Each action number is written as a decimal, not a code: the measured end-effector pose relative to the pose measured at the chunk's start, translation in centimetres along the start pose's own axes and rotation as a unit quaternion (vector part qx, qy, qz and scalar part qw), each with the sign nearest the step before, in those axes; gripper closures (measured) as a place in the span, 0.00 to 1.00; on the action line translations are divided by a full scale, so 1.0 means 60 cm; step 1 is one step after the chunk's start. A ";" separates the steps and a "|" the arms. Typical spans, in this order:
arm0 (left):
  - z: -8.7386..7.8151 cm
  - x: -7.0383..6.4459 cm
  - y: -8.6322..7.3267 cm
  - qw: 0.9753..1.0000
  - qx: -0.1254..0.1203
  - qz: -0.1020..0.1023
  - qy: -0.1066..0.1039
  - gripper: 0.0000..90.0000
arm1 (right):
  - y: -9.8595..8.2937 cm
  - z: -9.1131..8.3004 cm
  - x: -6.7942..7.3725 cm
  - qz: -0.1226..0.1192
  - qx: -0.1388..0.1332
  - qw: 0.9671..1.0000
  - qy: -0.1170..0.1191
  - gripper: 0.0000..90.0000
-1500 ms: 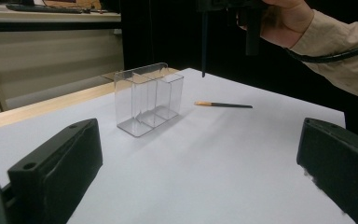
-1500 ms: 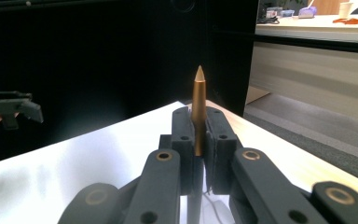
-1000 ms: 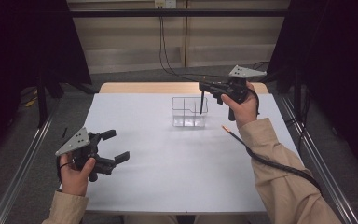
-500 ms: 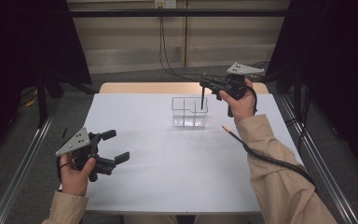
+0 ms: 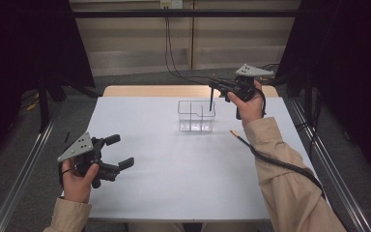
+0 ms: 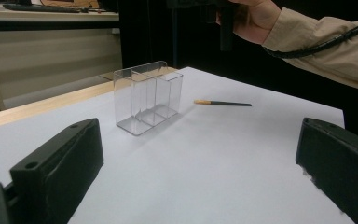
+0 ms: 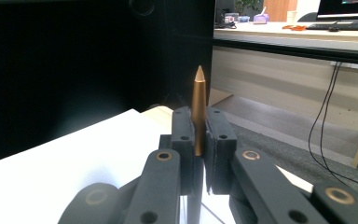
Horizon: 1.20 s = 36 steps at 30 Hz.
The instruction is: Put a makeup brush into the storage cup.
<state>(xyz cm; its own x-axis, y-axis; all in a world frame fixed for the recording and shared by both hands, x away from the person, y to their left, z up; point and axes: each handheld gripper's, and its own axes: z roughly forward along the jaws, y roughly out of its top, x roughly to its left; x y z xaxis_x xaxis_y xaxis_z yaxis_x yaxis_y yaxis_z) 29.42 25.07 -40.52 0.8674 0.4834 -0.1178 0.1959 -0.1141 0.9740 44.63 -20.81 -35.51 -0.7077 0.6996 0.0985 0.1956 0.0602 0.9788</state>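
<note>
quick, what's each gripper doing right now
left gripper: open, holding nothing.
right gripper: shut on a pen, above the clear box.

No text, label, brand, number or sign can be read in any view. The distant desk items behind the right gripper (image 7: 198, 154) are too small and blurred to tell if they carry writing.

Lab or recording bay in an office, white-covered desk (image 5: 174, 193) ringed by black curtains (image 5: 29, 48) — metal floor rails (image 5: 21, 179), trailing cables (image 5: 171, 53), monitor (image 7: 347, 9) and cluttered worktop (image 7: 289, 30) beyond
</note>
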 end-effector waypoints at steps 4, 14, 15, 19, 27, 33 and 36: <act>0.000 0.000 0.000 1.000 0.000 0.001 0.000 0.01 | 0.000 0.000 -0.003 0.000 -0.003 1.000 -0.002 0.93; -0.002 0.002 -0.001 1.000 0.000 0.002 0.001 0.01 | -0.006 0.004 -0.008 -0.004 -0.003 1.000 -0.011 0.93; -0.002 0.002 0.000 1.000 0.001 0.003 0.001 0.01 | -0.008 0.004 -0.008 -0.002 -0.004 1.000 -0.011 0.93; -0.002 0.001 0.000 1.000 -0.001 0.003 0.000 0.00 | -0.017 0.008 -0.012 0.005 -0.007 1.000 -0.009 0.93; -0.003 0.002 0.000 1.000 -0.001 0.005 -0.001 0.01 | -0.032 0.016 -0.014 0.007 -0.002 1.000 -0.006 0.93; -0.003 0.002 0.001 1.000 -0.001 0.006 -0.001 0.01 | -0.039 0.017 -0.018 0.008 -0.002 1.000 -0.007 0.93; -0.002 0.001 0.000 1.000 0.000 0.006 -0.002 0.01 | -0.042 0.015 -0.019 0.008 0.001 1.000 -0.007 0.93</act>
<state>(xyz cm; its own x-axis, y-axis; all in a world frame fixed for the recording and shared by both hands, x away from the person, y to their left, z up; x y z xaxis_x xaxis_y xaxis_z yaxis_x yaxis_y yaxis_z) 29.43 25.23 -40.48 0.8718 0.4782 -0.1066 0.1849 -0.1196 0.9755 45.58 -21.11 -38.25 -0.6948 0.7105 0.1112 0.2077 0.0502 0.9769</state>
